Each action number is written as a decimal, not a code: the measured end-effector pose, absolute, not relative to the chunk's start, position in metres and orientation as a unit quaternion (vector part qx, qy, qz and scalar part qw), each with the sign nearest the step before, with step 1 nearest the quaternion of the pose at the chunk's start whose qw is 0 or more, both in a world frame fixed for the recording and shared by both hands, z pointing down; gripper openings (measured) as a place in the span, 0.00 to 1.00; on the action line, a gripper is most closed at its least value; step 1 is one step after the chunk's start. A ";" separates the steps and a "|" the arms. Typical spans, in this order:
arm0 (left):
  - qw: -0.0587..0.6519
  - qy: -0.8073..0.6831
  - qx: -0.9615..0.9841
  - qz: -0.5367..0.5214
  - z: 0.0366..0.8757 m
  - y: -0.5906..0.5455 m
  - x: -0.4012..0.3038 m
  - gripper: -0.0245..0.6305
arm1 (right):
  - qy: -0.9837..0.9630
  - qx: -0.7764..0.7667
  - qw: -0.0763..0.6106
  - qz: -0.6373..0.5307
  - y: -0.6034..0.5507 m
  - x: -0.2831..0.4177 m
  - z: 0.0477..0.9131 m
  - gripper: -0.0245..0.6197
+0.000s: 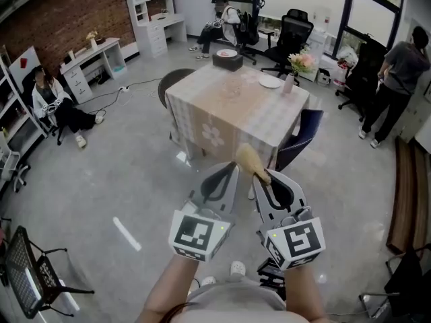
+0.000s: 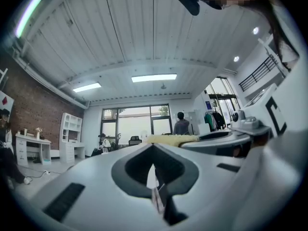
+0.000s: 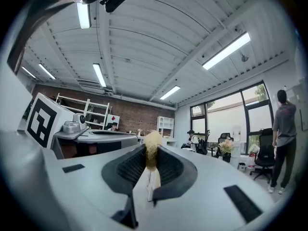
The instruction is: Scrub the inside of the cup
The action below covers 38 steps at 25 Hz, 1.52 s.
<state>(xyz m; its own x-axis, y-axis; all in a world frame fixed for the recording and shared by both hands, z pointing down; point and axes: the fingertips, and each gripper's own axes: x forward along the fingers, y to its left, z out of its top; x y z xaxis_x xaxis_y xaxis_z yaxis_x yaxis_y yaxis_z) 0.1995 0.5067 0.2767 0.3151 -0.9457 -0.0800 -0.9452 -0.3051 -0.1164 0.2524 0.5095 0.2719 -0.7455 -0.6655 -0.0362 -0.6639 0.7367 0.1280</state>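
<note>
My right gripper (image 1: 269, 179) is shut on a brush (image 1: 249, 160) with a pale yellow fluffy head that sticks out past the jaws toward the table. In the right gripper view the brush (image 3: 153, 142) stands pinched between the jaws of that gripper (image 3: 151, 161). Beside it my left gripper (image 1: 225, 170) is shut with nothing in it; the left gripper view shows its jaws (image 2: 154, 154) closed and the brush head (image 2: 172, 139) to the right. Both are held level over the floor, well short of the table (image 1: 202, 123). A clear glass object (image 1: 232, 87), perhaps the cup, stands mid-table.
The table carries a dark box (image 1: 227, 60), a white plate (image 1: 270, 81) and flowers (image 1: 302, 61). A dark chair (image 1: 175, 81) stands at its left and a blue chair (image 1: 302, 134) at its near right. One person stands at right (image 1: 399, 73); another sits at left (image 1: 57, 103).
</note>
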 end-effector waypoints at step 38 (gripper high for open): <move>0.101 0.582 -0.807 0.007 0.272 0.313 0.109 0.06 | -0.940 0.338 0.021 -0.041 0.301 0.169 0.294 0.13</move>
<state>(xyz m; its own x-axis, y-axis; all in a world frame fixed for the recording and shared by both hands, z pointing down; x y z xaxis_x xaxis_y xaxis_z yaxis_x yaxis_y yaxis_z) 0.1093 0.3125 0.2719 0.3231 -0.9374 -0.1297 -0.9404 -0.3026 -0.1553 0.1689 0.3012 0.2938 -0.7701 -0.6378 0.0122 -0.6342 0.7676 0.0921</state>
